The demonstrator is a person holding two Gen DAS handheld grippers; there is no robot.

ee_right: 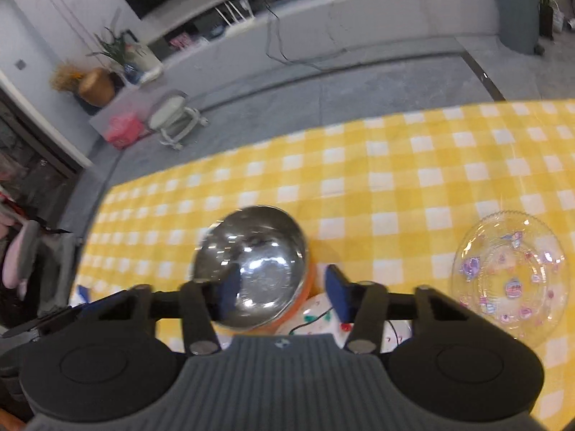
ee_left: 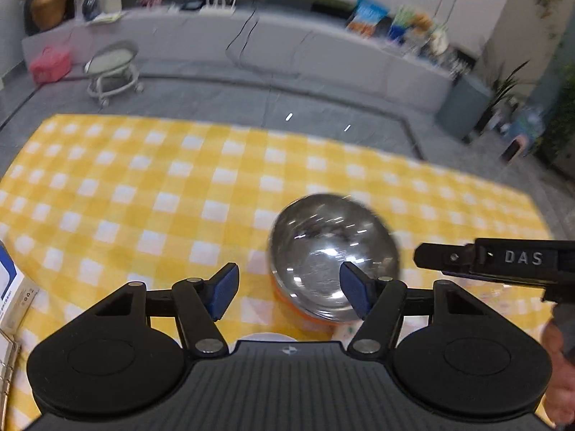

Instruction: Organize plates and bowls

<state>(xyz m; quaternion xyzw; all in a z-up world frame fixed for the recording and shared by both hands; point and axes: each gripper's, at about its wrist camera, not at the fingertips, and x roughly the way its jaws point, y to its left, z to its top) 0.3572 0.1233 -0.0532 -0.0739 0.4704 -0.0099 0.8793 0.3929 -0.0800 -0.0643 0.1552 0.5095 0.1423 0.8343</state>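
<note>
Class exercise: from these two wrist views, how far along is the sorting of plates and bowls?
Done: nothing visibly stacked yet. In hand: nothing; the open left gripper and right gripper flank the steel bowl with orange outside. Left: that bowl, the white patterned plate beside it, the clear decorated plate.

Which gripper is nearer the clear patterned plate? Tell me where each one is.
Right. The right gripper is open around the steel bowl's rim, and the clear patterned plate lies just to its right. The left gripper is open at the bowl's other side, farther off.
</note>
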